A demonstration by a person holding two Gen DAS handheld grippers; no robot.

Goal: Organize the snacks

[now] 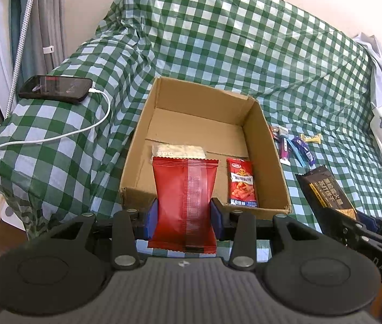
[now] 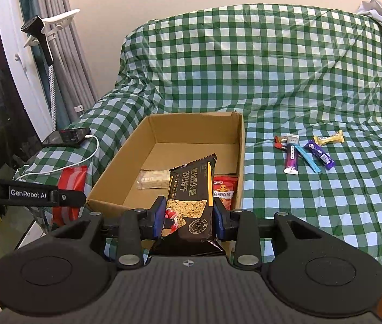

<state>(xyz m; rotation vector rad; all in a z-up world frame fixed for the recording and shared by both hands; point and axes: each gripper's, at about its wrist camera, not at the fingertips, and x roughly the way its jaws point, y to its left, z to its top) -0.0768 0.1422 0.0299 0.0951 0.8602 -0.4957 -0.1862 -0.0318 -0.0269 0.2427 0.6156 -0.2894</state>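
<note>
Snacks are split between a cardboard box (image 1: 269, 162), two grippers and the checked cloth (image 2: 312, 81). The box is plain brown corrugated card, open-topped and rectangular, sitting mid-frame in both views; on its floor lie a pale, grainy bar in clear wrap (image 2: 153, 179) and a small glossy red sachet with printed writing (image 1: 242, 182), the sachet against the right-hand wall. The left gripper (image 1: 184, 214) is clamped on a crinkly red foil packet (image 1: 184, 199) with serrated ends and a translucent back seam, held upright at the box's near edge, low centre in the left wrist view. The right gripper (image 2: 188, 217) is likewise closed on a slick black wrapper with gold lettering and a cracker picture (image 2: 191, 197), tilted up over the box's near rim, its blue pads (image 2: 158, 216) pressing both sides. Right of the box, in the middle right of the right wrist view, a loose cluster of slim stick packs (image 2: 305, 151) rests on the cloth: purple, blue, yellow and red, all shiny film. The green-and-white cloth is wrinkled and drapes over a bulky form. At the left, a dark phone (image 1: 56, 89) lies flat with a white cable (image 1: 64, 135) plugged in.
</note>
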